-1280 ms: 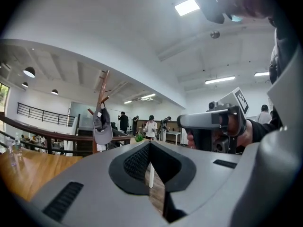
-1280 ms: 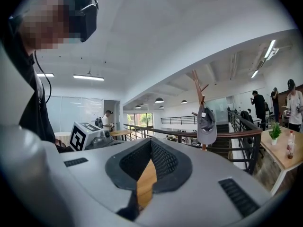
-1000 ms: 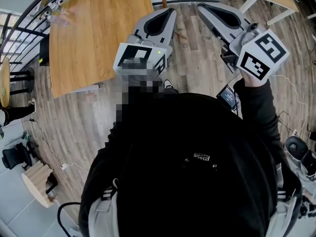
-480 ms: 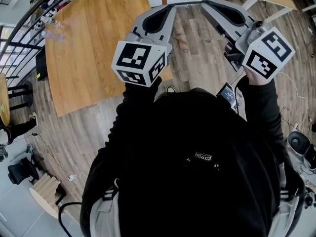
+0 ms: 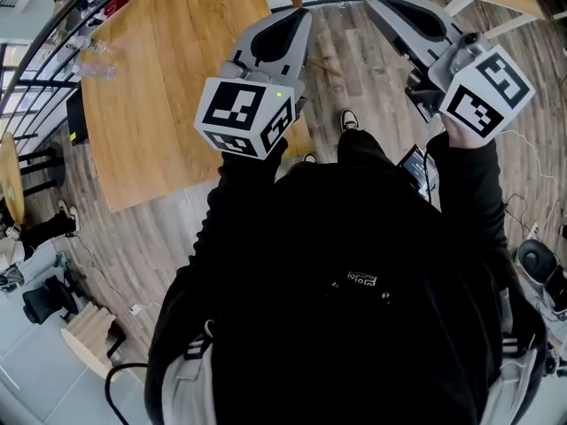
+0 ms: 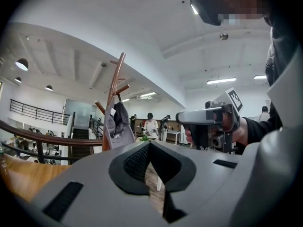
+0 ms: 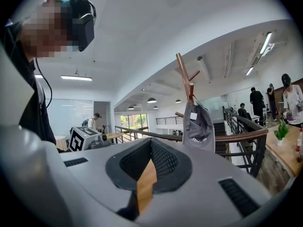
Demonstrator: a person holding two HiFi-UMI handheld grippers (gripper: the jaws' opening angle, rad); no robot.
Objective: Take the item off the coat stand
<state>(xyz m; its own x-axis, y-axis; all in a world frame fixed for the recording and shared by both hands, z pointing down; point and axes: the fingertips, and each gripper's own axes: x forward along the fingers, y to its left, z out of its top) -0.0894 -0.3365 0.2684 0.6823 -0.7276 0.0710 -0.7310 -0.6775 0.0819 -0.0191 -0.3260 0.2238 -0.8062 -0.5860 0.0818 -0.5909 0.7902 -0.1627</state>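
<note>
Both arms are bent and raised before the chest. The left gripper [image 5: 297, 20] and right gripper [image 5: 383, 0] point forward, their tips angled toward each other. Each has its jaws pressed together on nothing. The grey cap [image 7: 199, 126] hangs on the coat stand [image 7: 183, 77], well ahead of both. It is up-left of the left gripper's jaws and up-right of the right's.

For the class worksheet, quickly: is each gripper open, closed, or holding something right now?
Left gripper: closed, fingers together, holding nothing.
Right gripper: closed, fingers together, holding nothing.
</note>
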